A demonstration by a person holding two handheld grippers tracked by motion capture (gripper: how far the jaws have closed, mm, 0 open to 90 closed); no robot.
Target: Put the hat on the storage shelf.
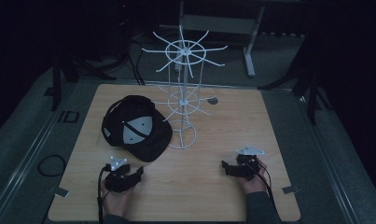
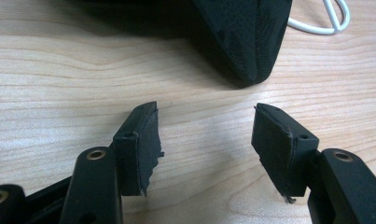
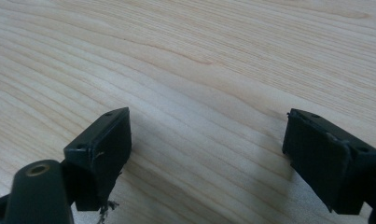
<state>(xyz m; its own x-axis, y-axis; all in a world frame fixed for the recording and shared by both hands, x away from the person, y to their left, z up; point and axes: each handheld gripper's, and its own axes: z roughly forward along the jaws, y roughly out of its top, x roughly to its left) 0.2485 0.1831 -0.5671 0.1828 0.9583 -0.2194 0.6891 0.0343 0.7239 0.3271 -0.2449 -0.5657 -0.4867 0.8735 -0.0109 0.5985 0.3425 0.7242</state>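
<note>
A black cap point(image 1: 137, 128) with a grey panel lies on the wooden table point(image 1: 209, 186), left of centre. Its brim point(image 2: 244, 39) points toward my left gripper point(image 2: 205, 112), which rests on the table just short of it, jaws apart with nothing between them. In the high view the left gripper point(image 1: 140, 171) sits near the front left, held by a hand. My right gripper point(image 1: 224, 166) rests at the front right, open over bare wood point(image 3: 209, 70). A white wire display rack point(image 1: 184, 88) with radiating hooks stands behind the cap.
The rack's round wire base point(image 1: 182, 136) touches the table beside the cap, and a piece of it point(image 2: 326, 18) curves in the left gripper view. A small grey disc point(image 1: 212, 100) lies right of the rack. Dark floor and stands surround the table.
</note>
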